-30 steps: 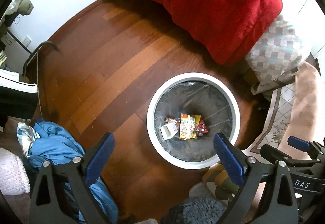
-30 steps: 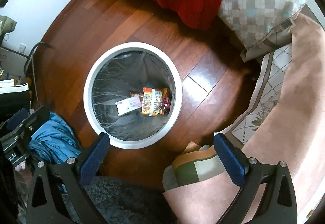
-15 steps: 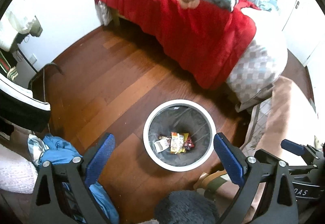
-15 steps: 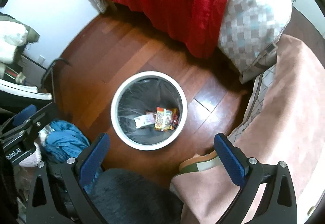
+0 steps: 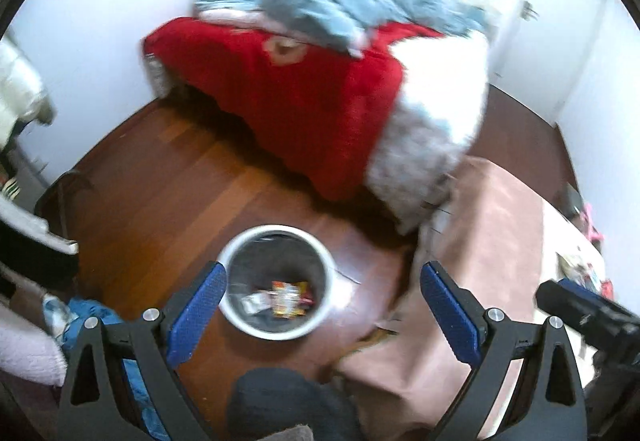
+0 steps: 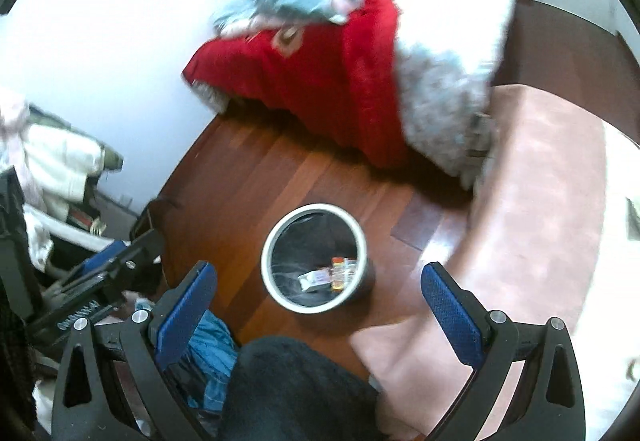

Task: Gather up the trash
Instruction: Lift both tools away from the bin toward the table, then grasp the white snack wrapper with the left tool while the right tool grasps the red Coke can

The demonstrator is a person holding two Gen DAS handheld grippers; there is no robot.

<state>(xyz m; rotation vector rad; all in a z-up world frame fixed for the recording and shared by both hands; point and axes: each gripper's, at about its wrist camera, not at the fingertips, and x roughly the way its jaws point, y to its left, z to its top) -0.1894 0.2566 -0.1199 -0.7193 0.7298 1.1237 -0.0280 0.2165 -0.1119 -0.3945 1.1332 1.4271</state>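
A round white-rimmed trash bin point(image 5: 240, 253) with a clear liner stands on the wooden floor. It holds snack wrappers point(image 5: 286, 295) and a white packet point(image 6: 314, 279). The bin also shows in the right wrist view point(image 6: 276, 241). My left gripper point(image 5: 322, 311) is open and empty, high above the bin. My right gripper point(image 6: 318, 311) is open and empty too, also well above the bin. The right gripper's body shows at the right edge of the left wrist view point(image 5: 580, 315), and the left gripper's body at the left of the right wrist view point(image 6: 108, 273).
A bed with a red blanket point(image 5: 288, 101) and grey-blue bedding point(image 5: 340, 1) stands behind the bin. A pink rug or cover point(image 5: 488, 241) lies to the right. Blue clothes point(image 6: 210, 345) and bags lie at the left. A dark fuzzy object point(image 6: 288, 389) is below the grippers.
Both grippers have risen and pulled back from the bin, which now looks much smaller. More of the bed and wall has come into view. Both stay open and empty.
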